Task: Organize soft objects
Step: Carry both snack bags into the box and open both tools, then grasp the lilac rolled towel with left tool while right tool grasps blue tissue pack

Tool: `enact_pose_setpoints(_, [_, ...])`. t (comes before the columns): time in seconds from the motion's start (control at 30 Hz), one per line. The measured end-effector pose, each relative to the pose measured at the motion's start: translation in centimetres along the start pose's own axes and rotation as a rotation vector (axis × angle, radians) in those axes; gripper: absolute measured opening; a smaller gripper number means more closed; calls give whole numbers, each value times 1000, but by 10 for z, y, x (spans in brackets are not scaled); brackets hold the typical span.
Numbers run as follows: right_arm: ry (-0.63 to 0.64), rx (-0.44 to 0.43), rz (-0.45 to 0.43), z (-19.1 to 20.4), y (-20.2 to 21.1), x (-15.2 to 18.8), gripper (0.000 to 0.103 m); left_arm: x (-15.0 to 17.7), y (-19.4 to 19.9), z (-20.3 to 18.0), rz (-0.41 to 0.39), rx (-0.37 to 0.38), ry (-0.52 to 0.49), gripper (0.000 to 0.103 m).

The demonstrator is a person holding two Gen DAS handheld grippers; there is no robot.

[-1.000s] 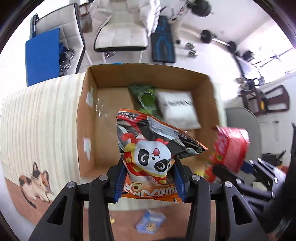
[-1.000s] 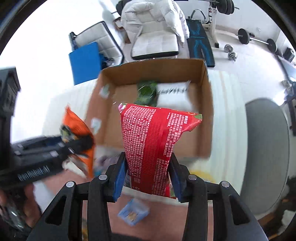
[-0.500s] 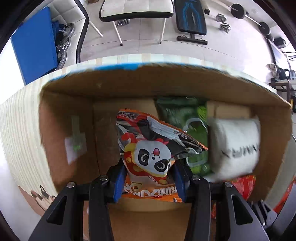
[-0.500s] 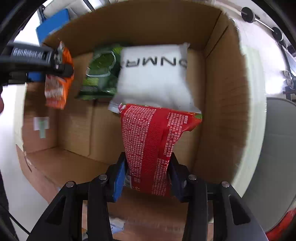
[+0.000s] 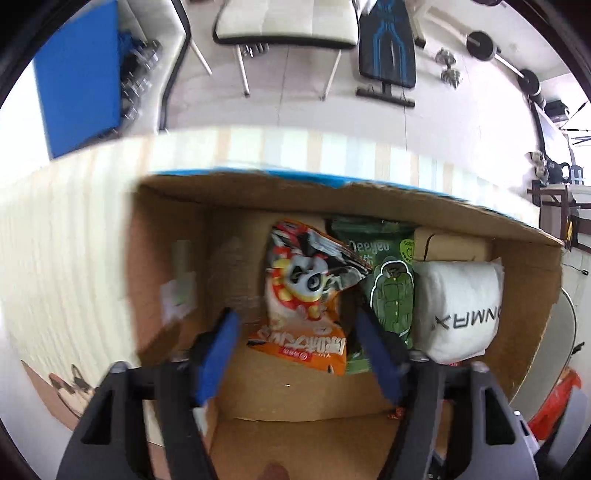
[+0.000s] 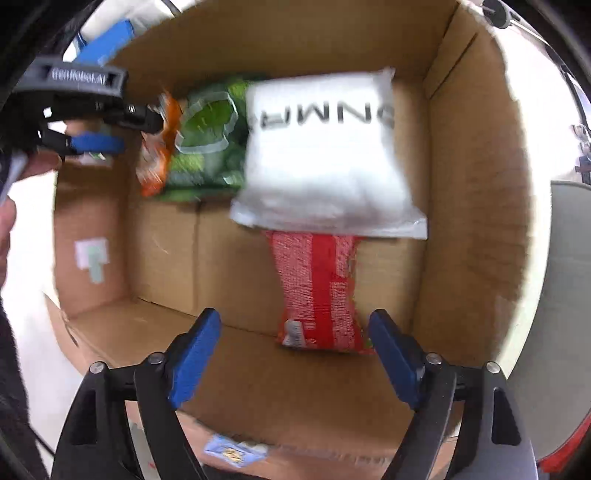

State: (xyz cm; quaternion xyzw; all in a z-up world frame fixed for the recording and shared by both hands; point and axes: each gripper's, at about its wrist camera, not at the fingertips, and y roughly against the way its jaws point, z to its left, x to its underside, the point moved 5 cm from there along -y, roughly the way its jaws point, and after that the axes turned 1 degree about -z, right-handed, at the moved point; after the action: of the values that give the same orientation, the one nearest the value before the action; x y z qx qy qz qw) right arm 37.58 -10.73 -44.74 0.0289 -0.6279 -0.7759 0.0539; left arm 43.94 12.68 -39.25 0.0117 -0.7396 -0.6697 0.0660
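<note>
An open cardboard box (image 5: pixel 532 280) (image 6: pixel 465 206) stands on the striped table. Inside, an orange panda snack bag (image 5: pixel 306 295) lies next to a green packet (image 5: pixel 388 288) and a white pillow-like pack (image 5: pixel 458 306). My left gripper (image 5: pixel 299 347) is open just behind the panda bag, which is free of its pads. In the right wrist view a red snack bag (image 6: pixel 317 291) lies on the box floor under the white pack (image 6: pixel 321 155). My right gripper (image 6: pixel 295 354) is open and empty just behind the red bag. The left gripper (image 6: pixel 110 129) shows there at upper left.
A striped tablecloth (image 5: pixel 74 240) covers the table around the box. A small blue packet (image 6: pixel 232 452) lies in front of the box. A white chair (image 5: pixel 288 22), a blue panel (image 5: pixel 81 77) and weights stand on the floor beyond.
Both grippers moved down into the box and opened. The panda bag and the red bag were let go and now lie inside the box.
</note>
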Motion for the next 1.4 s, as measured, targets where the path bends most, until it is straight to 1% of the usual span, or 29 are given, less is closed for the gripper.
enact_pose_setpoints(0.03, [-5, 2, -12, 1, 6, 0, 85, 3, 8, 0, -26, -4, -4, 83])
enact_pose_setpoints(0.07, [-4, 8, -23, 2, 12, 1, 88, 8, 18, 1, -55, -15, -11, 87])
enact_pose_setpoints(0.1, [1, 21, -38, 3, 18, 3, 90, 15, 28, 1, -87, -21, -18, 88])
enact_pose_setpoints(0.13, [10, 48, -62, 5, 25, 4, 97, 23, 38, 1, -119, -17, -21, 92])
enact_pose_setpoints(0.17, [17, 70, -81, 6, 32, 5, 102, 33, 47, 2, -151, -25, -25, 99])
enact_pose_setpoints(0.23, [25, 112, -125, 7, 44, 7, 103, 48, 59, 2, -201, -27, -29, 100])
enact_pose_setpoints(0.3, [30, 133, -163, 9, 53, 10, 103, 69, 72, 3, -253, -47, -36, 100])
enact_pose_setpoints(0.4, [27, 131, -201, 12, 64, 21, 103, 98, 86, 2, -319, -60, -31, 100])
enact_pose_setpoints(0.5, [35, 141, -233, 17, 72, 31, 103, 126, 95, 1, -353, -70, -28, 100])
enact_pose_setpoints(0.6, [37, 127, -258, 23, 81, 42, 103, 149, 107, -2, -372, -79, -31, 100])
enact_pose_setpoints(0.73, [32, 120, -317, 29, 104, 59, 103, 171, 120, -4, -407, -83, -29, 100])
enact_pose_setpoints(0.83, [16, 88, -351, 33, 124, 72, 103, 187, 134, -4, -445, -82, -34, 100])
enact_pose_setpoints(0.9, [1, 67, -385, 36, 134, 80, 103, 199, 146, -1, -484, -86, -35, 100])
enact_pose_setpoints(1.0, [-17, 51, -453, 40, 147, 97, 103, 220, 151, 11, -519, -128, -53, 100])
enact_pose_setpoints(1.03, [-34, 39, -465, 41, 148, 105, 103, 228, 149, 17, -520, -148, -55, 100])
enact_pose_setpoints(1.07, [-49, 30, -459, 41, 145, 113, 103, 238, 141, 27, -499, -173, -58, 100])
enact_pose_setpoints(1.13, [-99, 1, -414, 38, 130, 132, 103, 253, 116, 45, -438, -182, -56, 100])
enact_pose_setpoints(1.2, [-165, -46, -336, 34, 104, 153, 103, 266, 84, 64, -359, -173, -34, 100])
enact_pose_setpoints(1.27, [-246, -97, -212, 31, 60, 181, 103, 278, 41, 86, -255, -144, -4, 100])
enact_pose_setpoints(1.3, [-267, -117, -153, 32, 41, 192, 103, 283, 26, 94, -220, -133, 9, 96])
enact_pose_setpoints(1.33, [-290, -142, -80, 36, 14, 207, 103, 288, 8, 103, -184, -119, 24, 80])
enact_pose_setpoints(1.37, [-306, -152, -34, 37, -5, 216, 103, 292, -10, 110, -141, -107, 39, 59])
enact_pose_setpoints(1.4, [-322, -154, 5, 39, -23, 225, 103, 296, -27, 117, -91, -88, 56, 53])
